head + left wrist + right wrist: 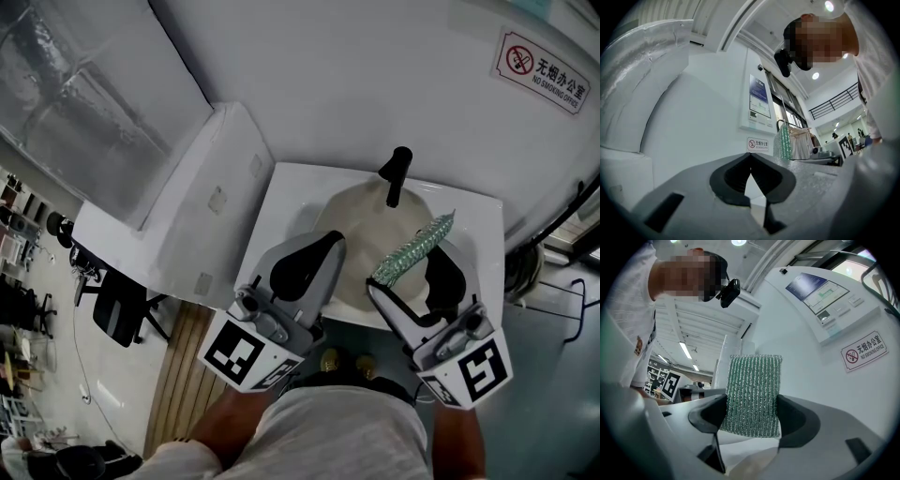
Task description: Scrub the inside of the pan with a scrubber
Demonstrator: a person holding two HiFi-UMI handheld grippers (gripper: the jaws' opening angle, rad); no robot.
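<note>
My right gripper [412, 272] is shut on a green mesh scrubber [412, 246], which sticks up and forward over the sink. In the right gripper view the scrubber [753, 392] stands upright, pinched between the two dark pads of that gripper [751, 413]. My left gripper [323, 246] is held beside it over the sink's left front. Its jaws meet at the tips with nothing between them [750, 157]. From the left gripper view the scrubber [784, 140] shows to the right. I cannot make out a pan in any view.
A white sink [281, 216] with a round basin and a black faucet [397, 173] lies below both grippers. A no-smoking sign [544, 70] hangs on the wall behind. A white cabinet [178, 225] stands at the left, with an office chair [117, 314] beyond it.
</note>
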